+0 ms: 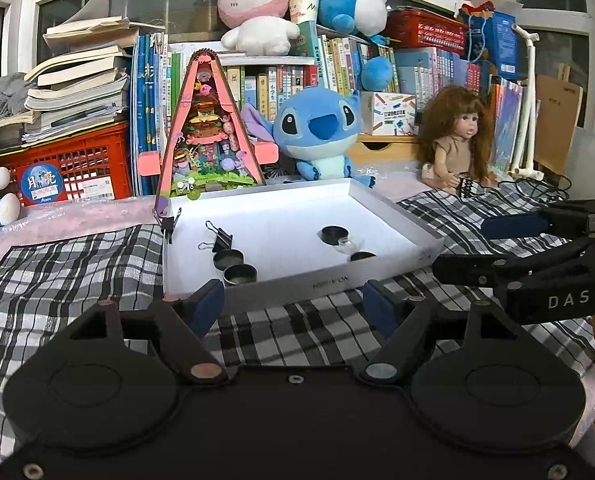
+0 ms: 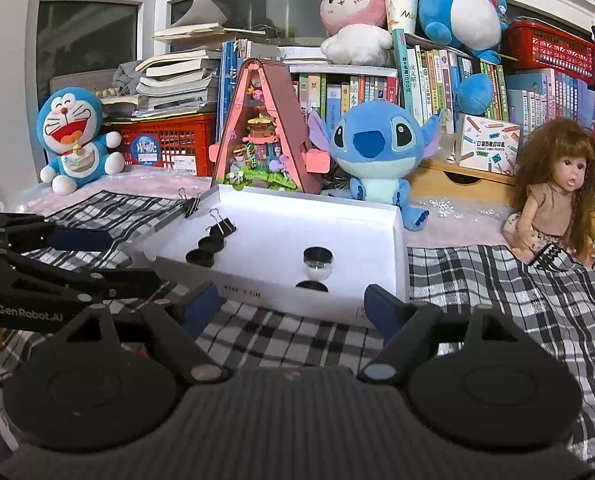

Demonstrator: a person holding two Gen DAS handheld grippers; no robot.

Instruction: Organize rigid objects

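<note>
A white shallow box (image 1: 401, 216) (image 2: 399, 248) sits on the checkered cloth. Inside it lie a black binder clip (image 1: 219, 238) (image 2: 221, 224), two round black caps at the left (image 1: 233, 266) (image 2: 205, 250), and a black cap with a clear lens piece at the right (image 1: 339, 238) (image 2: 317, 262). Another binder clip (image 1: 169, 222) (image 2: 189, 204) is clamped on the box's left rim. My left gripper (image 1: 293, 308) is open and empty, just in front of the box. My right gripper (image 2: 293, 308) is open and empty at the box's near wall. Each gripper shows in the other's view, the right one (image 1: 497, 248) and the left one (image 2: 97, 258).
Behind the box stand a triangular pink toy house (image 1: 209, 128), a Stitch plush (image 1: 321, 132), a doll (image 1: 457, 140) and a Doraemon plush (image 2: 77, 136). Red crates (image 1: 81, 164), book stacks and a bookshelf fill the back. A black comb (image 2: 549, 254) lies by the doll.
</note>
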